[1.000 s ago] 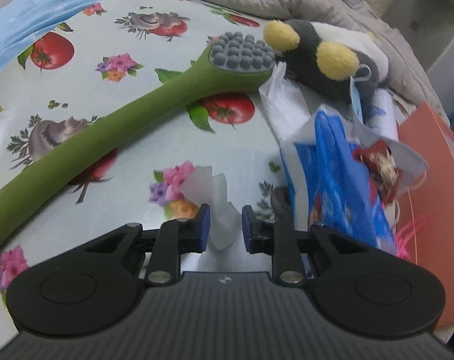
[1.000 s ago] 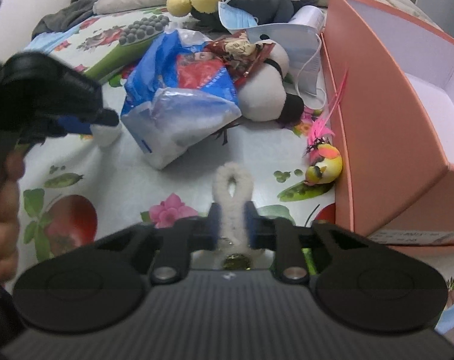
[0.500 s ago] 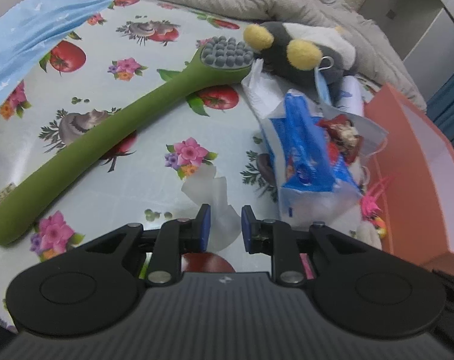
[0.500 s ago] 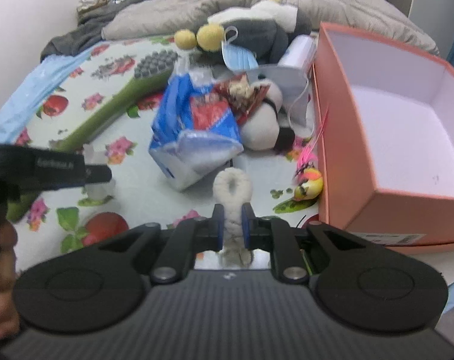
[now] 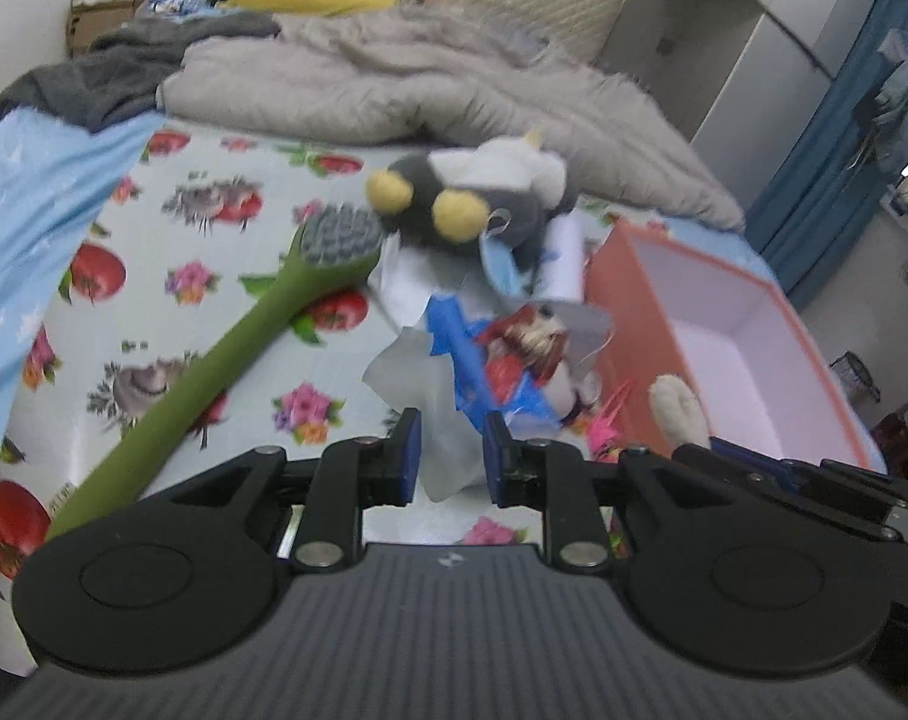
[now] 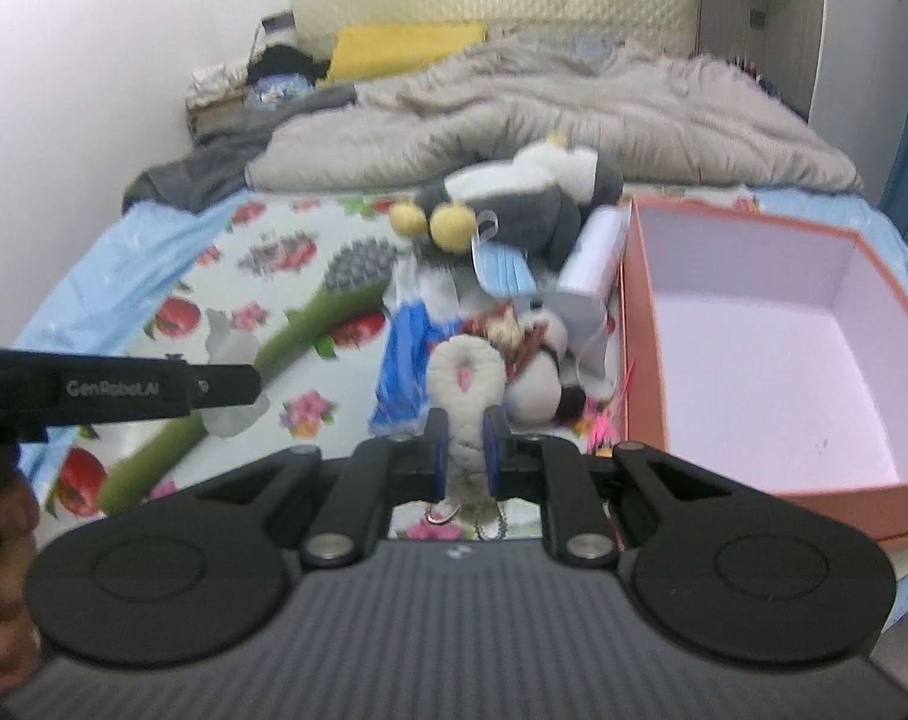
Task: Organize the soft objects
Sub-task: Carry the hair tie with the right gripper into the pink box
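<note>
The left gripper has its blue-padded jaws drawn close on a crumpled piece of translucent white tissue, which stands up from the pads and fans out toward 11 o'clock. The right gripper pinches a cream fuzzy loop-shaped plush charm; its long axis runs straight along the fingers, the rounded loop end pointing to 12 o'clock and a small metal chain hanging below the pads at 6 o'clock.

In the left wrist view, that charm and the right gripper show at 3 o'clock, against the near wall of the open salmon-pink cardboard box. In the right wrist view the left gripper reaches in at 9 o'clock, the tissue hanging off its tip.

Past the grippers, on the fruit-and-flower printed plastic tablecloth, a long green silicone brush with a grey nubbed head lies slanted, head toward 1 o'clock. At 12 o'clock sits a heap: a blue plastic bag, a white round plush, a blue face mask and a grey-and-white plush toy with yellow round feet. A rumpled grey blanket lies behind it.
</note>
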`<act>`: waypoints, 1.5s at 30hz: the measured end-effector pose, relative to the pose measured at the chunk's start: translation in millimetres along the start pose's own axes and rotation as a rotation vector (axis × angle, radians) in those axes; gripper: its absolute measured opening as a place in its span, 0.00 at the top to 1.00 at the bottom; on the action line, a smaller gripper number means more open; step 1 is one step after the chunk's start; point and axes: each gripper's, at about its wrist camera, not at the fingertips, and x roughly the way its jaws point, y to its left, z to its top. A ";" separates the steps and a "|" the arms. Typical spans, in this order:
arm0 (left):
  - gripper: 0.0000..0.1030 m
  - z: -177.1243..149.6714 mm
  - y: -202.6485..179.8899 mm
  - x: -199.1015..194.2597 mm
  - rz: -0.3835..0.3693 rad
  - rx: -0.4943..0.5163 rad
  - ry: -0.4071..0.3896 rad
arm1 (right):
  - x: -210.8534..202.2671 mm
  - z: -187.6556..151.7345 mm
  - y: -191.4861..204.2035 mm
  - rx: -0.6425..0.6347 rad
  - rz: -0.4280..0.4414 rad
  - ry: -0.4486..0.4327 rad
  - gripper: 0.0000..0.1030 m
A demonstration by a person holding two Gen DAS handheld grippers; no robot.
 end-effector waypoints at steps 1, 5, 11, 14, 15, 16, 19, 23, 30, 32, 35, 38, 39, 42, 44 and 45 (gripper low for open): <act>0.75 3.1 -2.3 -4.2 -0.006 -0.002 -0.006 | -6.4 3.6 0.5 -0.002 0.002 -0.016 0.85; 0.75 15.0 -15.2 -18.7 -0.031 0.017 -0.032 | -28.1 14.9 2.6 -0.013 0.005 -0.067 0.85; 0.75 30.9 -39.4 -32.6 -0.072 0.041 -0.066 | -55.1 33.7 -2.2 -0.013 0.008 -0.130 0.85; 0.75 39.9 -56.5 -40.1 -0.088 0.071 -0.098 | -67.2 41.5 -6.6 -0.018 -0.005 -0.166 0.85; 0.75 42.9 -61.8 -42.5 -0.094 0.077 -0.108 | -70.1 42.9 -8.9 -0.018 -0.011 -0.175 0.85; 0.75 46.1 -68.1 -45.1 -0.102 0.083 -0.118 | -73.6 44.1 -11.5 -0.017 -0.016 -0.183 0.85; 0.75 54.2 -89.4 -51.0 -0.123 0.114 -0.140 | -82.5 46.9 -18.8 -0.021 -0.034 -0.206 0.85; 0.75 60.7 -118.5 -49.7 -0.162 0.140 -0.149 | -92.8 51.9 -36.6 -0.005 -0.061 -0.237 0.85; 0.75 61.7 -166.2 -17.4 -0.206 0.185 -0.101 | -99.8 56.8 -79.5 0.034 -0.121 -0.260 0.85; 0.75 61.5 -179.8 0.2 -0.219 0.192 -0.074 | -95.5 57.7 -95.9 0.053 -0.138 -0.249 0.85; 0.75 63.4 -198.5 31.3 -0.231 0.188 -0.024 | -85.4 56.8 -118.9 0.074 -0.163 -0.222 0.85; 0.75 63.5 -220.3 63.6 -0.242 0.219 0.019 | -69.4 53.4 -141.8 0.095 -0.179 -0.181 0.85; 0.75 62.7 -226.9 75.6 -0.242 0.227 0.038 | -64.5 51.9 -148.7 0.103 -0.184 -0.169 0.85; 0.75 58.5 -240.5 111.3 -0.242 0.240 0.087 | -43.9 47.5 -169.7 0.130 -0.198 -0.127 0.85; 0.75 54.2 -247.1 132.3 -0.238 0.249 0.122 | -27.9 43.7 -182.2 0.149 -0.203 -0.096 0.85; 0.75 51.8 -249.3 142.4 -0.235 0.253 0.138 | -20.4 41.4 -187.4 0.156 -0.205 -0.078 0.85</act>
